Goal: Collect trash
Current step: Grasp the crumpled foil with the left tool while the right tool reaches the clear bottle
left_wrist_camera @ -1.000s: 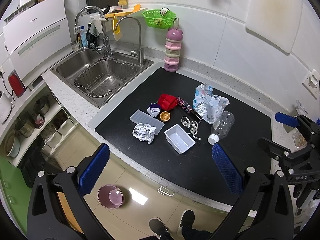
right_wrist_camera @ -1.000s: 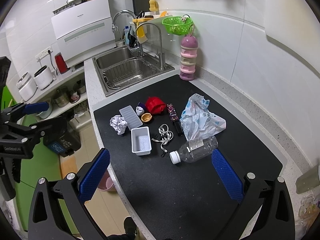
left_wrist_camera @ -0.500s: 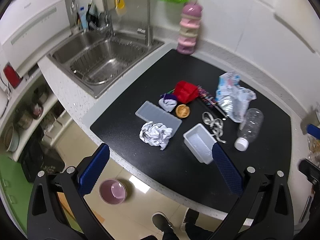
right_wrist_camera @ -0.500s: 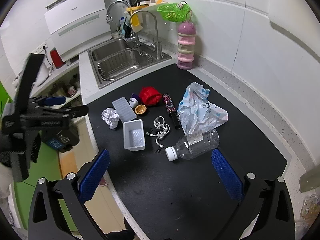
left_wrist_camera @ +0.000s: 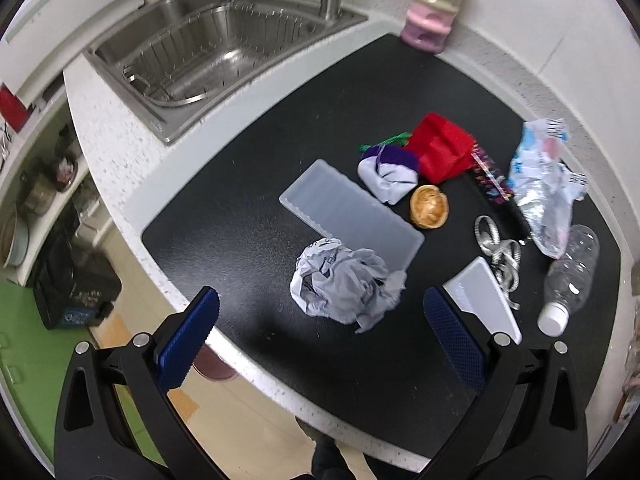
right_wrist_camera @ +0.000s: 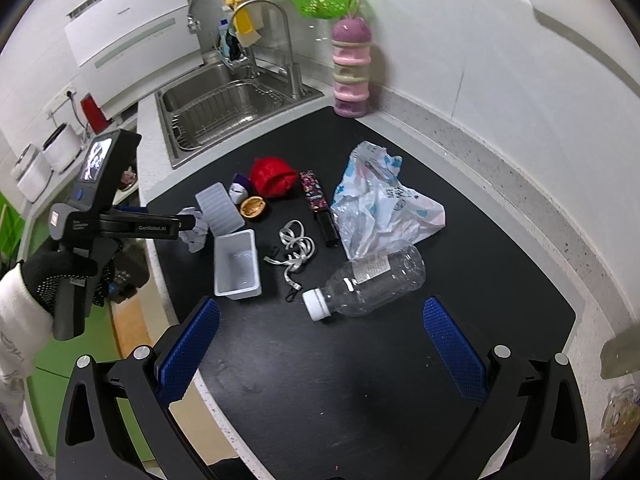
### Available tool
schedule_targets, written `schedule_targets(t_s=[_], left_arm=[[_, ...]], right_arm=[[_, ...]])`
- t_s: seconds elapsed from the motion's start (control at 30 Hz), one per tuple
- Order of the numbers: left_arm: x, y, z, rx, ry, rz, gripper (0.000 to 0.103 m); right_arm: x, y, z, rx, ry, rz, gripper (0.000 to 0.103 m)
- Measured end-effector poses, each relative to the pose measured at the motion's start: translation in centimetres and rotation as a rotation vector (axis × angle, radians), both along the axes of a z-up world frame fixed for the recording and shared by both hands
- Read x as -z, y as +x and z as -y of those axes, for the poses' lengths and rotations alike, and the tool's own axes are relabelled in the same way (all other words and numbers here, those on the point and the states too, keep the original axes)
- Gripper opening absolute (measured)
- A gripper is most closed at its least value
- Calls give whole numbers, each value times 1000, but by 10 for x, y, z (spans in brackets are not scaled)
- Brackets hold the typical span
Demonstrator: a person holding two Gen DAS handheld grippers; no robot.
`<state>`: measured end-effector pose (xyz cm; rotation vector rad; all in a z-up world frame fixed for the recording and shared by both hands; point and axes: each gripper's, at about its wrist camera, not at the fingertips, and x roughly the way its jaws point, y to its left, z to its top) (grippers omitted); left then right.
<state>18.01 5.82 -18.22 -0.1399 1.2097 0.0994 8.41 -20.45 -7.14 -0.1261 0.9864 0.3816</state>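
Trash lies on a black mat (left_wrist_camera: 240, 216). A crumpled paper ball (left_wrist_camera: 344, 284) sits near the mat's front edge, between the open jaws of my left gripper (left_wrist_camera: 320, 340), which hovers just above it. The left gripper also shows in the right wrist view (right_wrist_camera: 188, 224), at the paper ball (right_wrist_camera: 196, 232). My right gripper (right_wrist_camera: 320, 344) is open and empty above an empty clear bottle (right_wrist_camera: 368, 284). A plastic bag (right_wrist_camera: 376, 208), a red pouch (right_wrist_camera: 272, 178), a nutshell (right_wrist_camera: 252, 208), a grey ribbon (right_wrist_camera: 296, 248) and a dark wrapper (right_wrist_camera: 316, 196) lie around.
A white rectangular tub (right_wrist_camera: 236, 266) and a translucent lid (right_wrist_camera: 220, 210) lie on the mat. A steel sink (right_wrist_camera: 224, 108) with a faucet is at the back left. A pink stacked container (right_wrist_camera: 350, 68) stands by the wall. The floor drops off left of the counter.
My left gripper has moved forward and down to the crumpled paper ball, which now sits between its fingers. My right gripper has shifted slightly and stays over the bottle.
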Motion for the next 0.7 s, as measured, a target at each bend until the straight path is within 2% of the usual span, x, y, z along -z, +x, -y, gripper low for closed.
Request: schedule_targets(t_s=[0.07, 0.1, 0.13, 0.23, 0.43, 0.7], left_arm=[[7, 4, -2, -5, -18, -12, 100], [10, 6, -3, -7, -34, -15, 96], [13, 7, -4, -9, -49, -24, 82], [20, 10, -5, -7, -67, -62, 57], [16, 12, -6, 11, -91, -38, 44], [-15, -3, -8, 19, -83, 51, 42]], right_arm=[[3, 3, 3, 10, -1, -7, 97], [4, 5, 4, 14, -2, -12, 97], [6, 6, 5, 18, -2, -16, 98], [10, 10, 9, 28, -3, -27, 98], [16, 17, 14, 47, -2, -41, 98], [23, 25, 18, 79, -1, -51, 97]])
